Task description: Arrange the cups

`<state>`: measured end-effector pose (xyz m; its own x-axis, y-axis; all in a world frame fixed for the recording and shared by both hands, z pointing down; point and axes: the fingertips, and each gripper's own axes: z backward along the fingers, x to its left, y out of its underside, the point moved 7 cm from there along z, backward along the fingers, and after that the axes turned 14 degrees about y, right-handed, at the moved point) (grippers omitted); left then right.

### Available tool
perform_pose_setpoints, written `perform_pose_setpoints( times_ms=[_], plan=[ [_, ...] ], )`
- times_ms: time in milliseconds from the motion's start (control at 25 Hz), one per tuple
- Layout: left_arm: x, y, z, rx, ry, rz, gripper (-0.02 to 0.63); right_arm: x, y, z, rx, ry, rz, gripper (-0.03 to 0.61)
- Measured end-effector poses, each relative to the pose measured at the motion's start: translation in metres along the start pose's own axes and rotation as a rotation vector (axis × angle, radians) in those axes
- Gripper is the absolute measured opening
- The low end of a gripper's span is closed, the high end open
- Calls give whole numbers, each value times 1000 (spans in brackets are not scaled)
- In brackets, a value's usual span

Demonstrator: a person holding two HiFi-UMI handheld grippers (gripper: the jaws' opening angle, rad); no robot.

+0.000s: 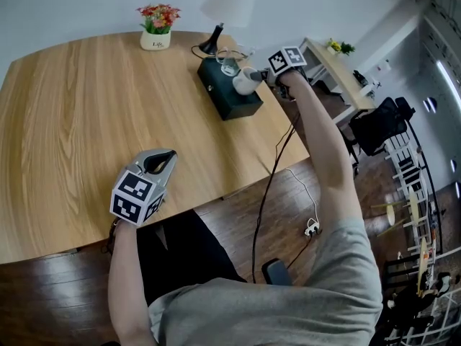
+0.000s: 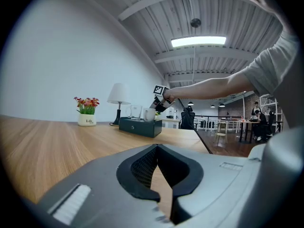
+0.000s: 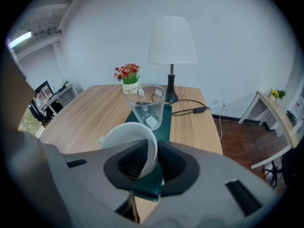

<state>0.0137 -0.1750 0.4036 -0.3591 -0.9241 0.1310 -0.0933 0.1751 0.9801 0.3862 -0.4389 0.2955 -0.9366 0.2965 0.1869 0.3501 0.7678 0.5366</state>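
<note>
A white cup (image 1: 245, 82) stands on the near end of a dark green box (image 1: 229, 101) at the table's far right, behind it a clear glass cup (image 1: 229, 64). My right gripper (image 1: 256, 76) reaches down to the white cup from the right. In the right gripper view the white cup's (image 3: 124, 144) wall runs between the jaws of my right gripper (image 3: 153, 158), which stand slightly apart round it; the glass cup (image 3: 146, 103) is just beyond. My left gripper (image 1: 163, 161) rests shut and empty near the table's front edge. From the left gripper (image 2: 159, 167) view both cups look small and far.
A flower pot (image 1: 156, 29) and a white-shaded lamp (image 1: 227, 7) stand at the table's (image 1: 79, 114) far edge. A black cable (image 1: 268, 186) hangs off the right edge to the floor. A light side desk (image 1: 337, 69) stands right of the table.
</note>
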Motion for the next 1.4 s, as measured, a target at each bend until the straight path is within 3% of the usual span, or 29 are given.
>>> perform_pose_setpoints(
  times_ms=[440, 560, 640, 720, 760, 840, 920, 1040, 1160, 1400],
  plan=[
    [-1, 0, 0, 3, -5, 0, 11, 1, -4, 22, -11, 55, 109, 78],
    [-1, -1, 1, 5, -4, -1, 11, 1, -10, 47, -58, 96, 154, 78],
    [0, -1, 1, 2, -6, 3, 11, 10, -17, 73, -155, 109, 179, 78],
    [2, -1, 2, -8, -5, 19, 11, 38, -21, 109, -353, 49, 184, 69],
    [3, -1, 2, -14, 0, 29, 11, 59, -20, 130, -494, -12, 180, 37],
    [6, -2, 3, -24, 14, 56, 11, 108, -5, 165, -791, -152, 145, 37],
    [7, -2, 4, -21, 23, 80, 11, 158, 29, 173, -989, -281, 103, 37],
    [5, 1, -3, 34, 22, 72, 11, 221, 93, 151, -1081, -395, 67, 37],
    [3, 3, -10, 83, 12, 42, 11, 266, 141, 136, -1115, -435, 38, 37],
    [12, 2, -1, 37, 12, 99, 11, 294, 153, 118, -1171, -446, 21, 37]
  ],
)
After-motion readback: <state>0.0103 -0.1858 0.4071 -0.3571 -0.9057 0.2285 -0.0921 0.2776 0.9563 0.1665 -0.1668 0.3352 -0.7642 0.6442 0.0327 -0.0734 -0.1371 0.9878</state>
